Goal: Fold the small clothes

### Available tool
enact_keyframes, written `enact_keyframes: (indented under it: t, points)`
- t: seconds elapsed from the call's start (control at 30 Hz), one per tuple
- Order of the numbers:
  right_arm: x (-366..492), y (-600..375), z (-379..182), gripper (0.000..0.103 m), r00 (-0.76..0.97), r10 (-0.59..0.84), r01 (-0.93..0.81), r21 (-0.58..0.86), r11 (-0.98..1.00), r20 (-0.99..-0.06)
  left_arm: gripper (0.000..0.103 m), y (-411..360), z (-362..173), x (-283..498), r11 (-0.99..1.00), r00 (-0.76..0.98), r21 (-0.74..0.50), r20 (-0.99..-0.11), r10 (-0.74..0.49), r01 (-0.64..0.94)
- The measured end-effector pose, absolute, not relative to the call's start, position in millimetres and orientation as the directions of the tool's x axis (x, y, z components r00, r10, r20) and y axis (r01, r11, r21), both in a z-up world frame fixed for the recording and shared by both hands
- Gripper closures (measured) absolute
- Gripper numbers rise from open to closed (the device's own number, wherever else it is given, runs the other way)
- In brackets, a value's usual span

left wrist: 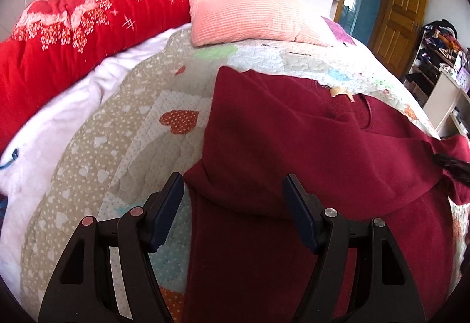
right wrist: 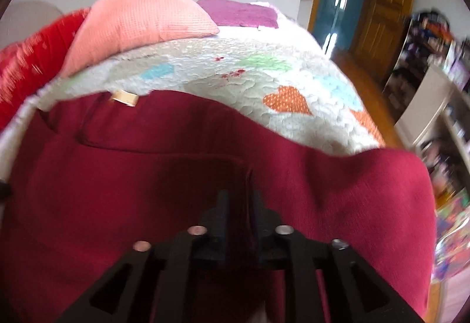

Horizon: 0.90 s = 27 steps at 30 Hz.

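Along the left edge of the bed lies a red quilt (left wrist: 73, 38), rolled, with white fleece bedding (left wrist: 58, 123) beside it. A pink pillow (left wrist: 243, 14) rests at the far end on the heart-patterned bedspread (left wrist: 132, 129). The left gripper (left wrist: 233, 205) hangs with jaws wide apart, holding nothing, poised over the near left edge of the maroon garment (left wrist: 279, 132). This garment lies spread across the middle of the bedspread toward its right edge, label (left wrist: 340, 92) at the far collar. The right gripper (right wrist: 239, 205) has jaws drawn narrow, pinching a fold of the maroon garment; a raised flap is draped to its right. A wooden door (left wrist: 399, 8) and cluttered shelves (left wrist: 437, 64) stand beyond the bed's right edge.
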State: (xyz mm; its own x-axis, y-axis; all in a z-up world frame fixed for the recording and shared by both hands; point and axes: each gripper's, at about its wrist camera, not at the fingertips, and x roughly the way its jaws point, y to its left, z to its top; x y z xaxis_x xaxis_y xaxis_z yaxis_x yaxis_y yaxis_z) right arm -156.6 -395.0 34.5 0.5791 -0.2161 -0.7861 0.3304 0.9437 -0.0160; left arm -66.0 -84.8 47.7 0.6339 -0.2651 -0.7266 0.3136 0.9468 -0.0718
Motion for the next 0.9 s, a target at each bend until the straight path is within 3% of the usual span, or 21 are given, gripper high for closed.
enact_keyframes:
  t: [0.2,0.33,0.47,0.6,0.67,0.7,0.73,0.77,0.8,0.83,0.9]
  points:
    - [-239.0,-419.0,88.2,0.057,0.698,-0.217,0.373,0.088,0.924,-0.682,0.033,-88.6,56.0,-79.8,0.935,0.647,-0.077,-0.702,-0.298,0.347]
    - [-289.8,-472.6,101.2,0.045,0.694,-0.315,0.530,0.164,0.832,-0.648,0.033,-88.8,54.1,-79.7,0.934,0.634,-0.100,-0.709,-0.309,0.343]
    - [-314.0,-538.6,67.8,0.042,0.592,-0.371,0.701,0.231,0.674,-0.715,0.033,-88.9,51.2,-78.5,0.937,0.630,-0.100,-0.715,-0.302,0.336]
    - [-317.8,-595.1,9.4,0.042,0.555,-0.265,0.775,0.374,0.510,-0.788,0.033,-87.7,47.8,-75.7,0.940,0.627,-0.098,-0.722,-0.293,0.327]
    - [-315.5,-610.6,-7.1,0.043,0.609,-0.206,0.751,0.473,0.461,-0.766,0.033,-86.6,45.8,-72.7,0.941,0.620,-0.106,-0.728,-0.293,0.320]
    - [-312.9,-615.1,-13.8,0.052,0.641,-0.184,0.728,0.514,0.454,-0.745,0.033,-85.8,44.9,-71.6,0.941,0.616,-0.110,-0.731,-0.294,0.319]
    - [-308.8,-618.1,-19.3,0.068,0.673,-0.164,0.701,0.552,0.452,-0.721,0.033,-84.9,44.5,-71.1,0.941,0.614,-0.114,-0.732,-0.296,0.318]
    - [-306.6,-616.9,-18.2,0.073,0.673,-0.176,0.703,0.546,0.456,-0.719,0.033,-83.8,44.8,-71.1,0.941,0.614,-0.116,-0.731,-0.298,0.318]
    - [-304.1,-612.0,-12.9,0.088,0.668,-0.200,0.708,0.531,0.465,-0.717,0.033,-82.8,45.8,-71.1,0.941,0.616,-0.116,-0.729,-0.298,0.317]
    - [-304.2,-608.1,1.3,0.097,0.682,-0.233,0.696,0.517,0.498,-0.694,0.033,-81.4,47.5,-71.2,0.942,0.620,-0.113,-0.726,-0.296,0.316]
    - [-306.8,-597.8,31.6,0.097,0.710,-0.294,0.672,0.491,0.554,-0.640,0.033,-77.8,51.5,-71.3,0.944,0.629,-0.111,-0.720,-0.292,0.312]
